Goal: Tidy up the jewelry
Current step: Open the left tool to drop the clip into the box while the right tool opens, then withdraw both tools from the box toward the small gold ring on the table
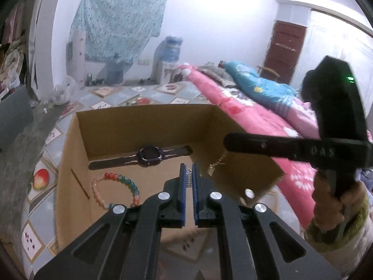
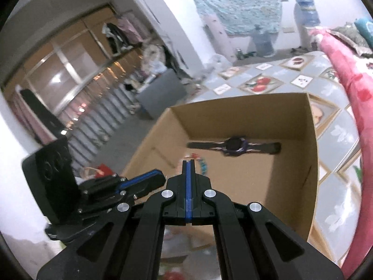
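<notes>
**Jewelry in the cardboard box**

From the left wrist, a purple watch (image 1: 149, 156) and a colorful bead bracelet (image 1: 119, 190) are seen lying in the box (image 1: 144, 126). A thin chain (image 1: 189, 175) is pinched in the left gripper (image 1: 189, 177).

From the right wrist, the right gripper (image 2: 188, 175) is seen clenched on nothing, with the watch (image 2: 235, 146) far inside the box (image 2: 244, 114).

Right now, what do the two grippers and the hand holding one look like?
Both grippers, left and right, are black plastic with blue ribbed pads on the fingers and silver pivot bolts. The right one's body shows a green light and embossed letters. The hand wears a brown fuzzy sleeve.
</notes>
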A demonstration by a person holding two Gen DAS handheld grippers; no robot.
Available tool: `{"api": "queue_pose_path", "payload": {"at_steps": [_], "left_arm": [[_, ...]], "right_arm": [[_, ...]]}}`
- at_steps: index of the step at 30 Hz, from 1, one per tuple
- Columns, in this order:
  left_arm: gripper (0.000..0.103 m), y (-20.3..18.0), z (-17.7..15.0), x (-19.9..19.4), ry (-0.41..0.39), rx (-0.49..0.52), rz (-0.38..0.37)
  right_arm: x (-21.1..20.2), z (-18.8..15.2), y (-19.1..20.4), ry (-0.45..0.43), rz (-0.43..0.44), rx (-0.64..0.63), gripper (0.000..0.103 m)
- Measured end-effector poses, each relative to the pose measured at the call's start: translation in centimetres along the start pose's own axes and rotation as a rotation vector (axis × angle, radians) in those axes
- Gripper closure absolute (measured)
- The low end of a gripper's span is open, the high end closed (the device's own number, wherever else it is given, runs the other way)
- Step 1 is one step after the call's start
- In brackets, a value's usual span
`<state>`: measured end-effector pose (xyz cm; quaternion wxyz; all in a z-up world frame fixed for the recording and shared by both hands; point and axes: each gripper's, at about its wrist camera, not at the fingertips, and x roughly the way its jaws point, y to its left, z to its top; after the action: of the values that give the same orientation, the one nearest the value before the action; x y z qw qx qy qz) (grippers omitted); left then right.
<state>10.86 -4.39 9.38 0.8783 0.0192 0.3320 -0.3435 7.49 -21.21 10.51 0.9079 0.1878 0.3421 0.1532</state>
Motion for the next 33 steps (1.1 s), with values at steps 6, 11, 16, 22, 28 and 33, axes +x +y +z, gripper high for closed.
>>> {"api": "queue_pose_path", "payload": {"at_steps": [6,11,16,22,28,33], "left_arm": [[0.098,1.3,1.4,4.8,0.095,-0.015,0.087],[0.078,1.6,1.1,5.5,0.109,-0.036,0.113],[0.069,1.1,0.6,4.4,0.082,-0.027,0.126],[0.054,0.0,0.4,1.0,0.020,-0.022,0.131],[0.039,-1.3,-1.0,-3.1,-0.025,-0.003,0.120],[0.032,-2.3,-2.7,-5.5,-0.042,0.022,0.120]], "right_arm": [[3.1,0.6,-0.9,0.062,-0.162,-0.027,0.102],[2.9,0.1,-1.8,0.061,-0.166,-0.019,0.096],[1.7,-0.3,-1.9,0.040,-0.161,-0.025,0.086],[-1.8,-1.3,-0.7,-0.048,-0.150,-0.038,0.066],[-5.3,-3.2,0.8,-0.125,-0.145,-0.058,0.045],[-6.9,-4.9,1.7,-0.146,-0.182,-0.066,0.035]]}}
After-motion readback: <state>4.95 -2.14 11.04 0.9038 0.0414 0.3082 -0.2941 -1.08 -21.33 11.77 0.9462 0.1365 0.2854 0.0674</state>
